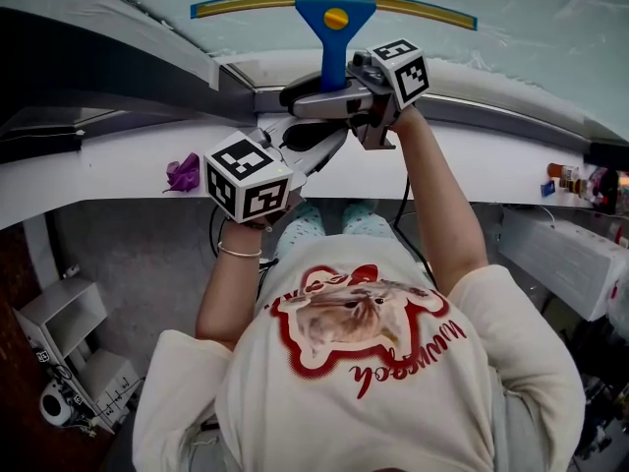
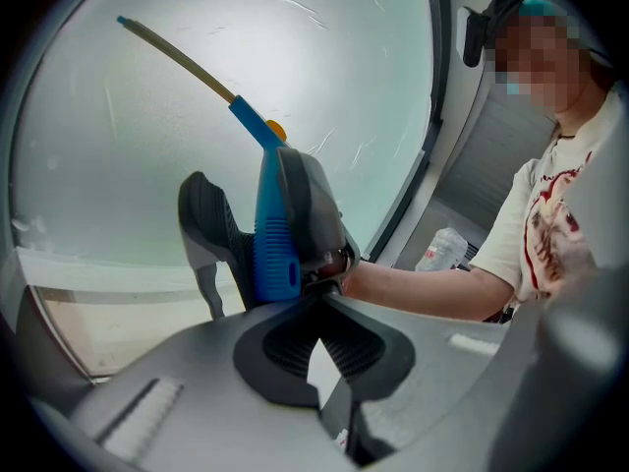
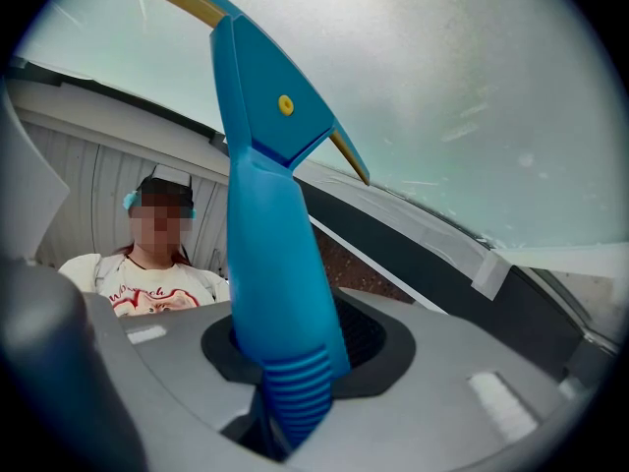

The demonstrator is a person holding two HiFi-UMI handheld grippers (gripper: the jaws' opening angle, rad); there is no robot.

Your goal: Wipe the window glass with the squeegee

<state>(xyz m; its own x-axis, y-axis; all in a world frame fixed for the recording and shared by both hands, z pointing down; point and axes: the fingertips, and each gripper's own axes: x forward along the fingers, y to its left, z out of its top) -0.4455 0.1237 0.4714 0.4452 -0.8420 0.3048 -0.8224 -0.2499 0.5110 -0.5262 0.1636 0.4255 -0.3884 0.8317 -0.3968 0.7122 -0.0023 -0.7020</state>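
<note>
Tester: squeegee [image 1: 335,29] location?
Rig: up on window glass [image 1: 521,28] — blue handle points back toward the person, yellow blade lies crosswise on the pane above the frame.
Tester: who holds it?
Rig: right gripper [image 3: 285,362]. Its 2 jaws clamp the ribbed end of the handle, 1 pad on each side; the handle stands straight out of the jaws.
Tester: left gripper [image 2: 314,315]?
Rig: empty, jaws pressed together at the tips. It sits just under the right gripper, tips close to the handle's ribbed end — contact there unclear.
Tester: anything else nearby?
Rig: purple cloth [image 1: 183,173] crumpled on white sill [image 1: 98,175], left of both grippers, well apart from the squeegee.
</note>
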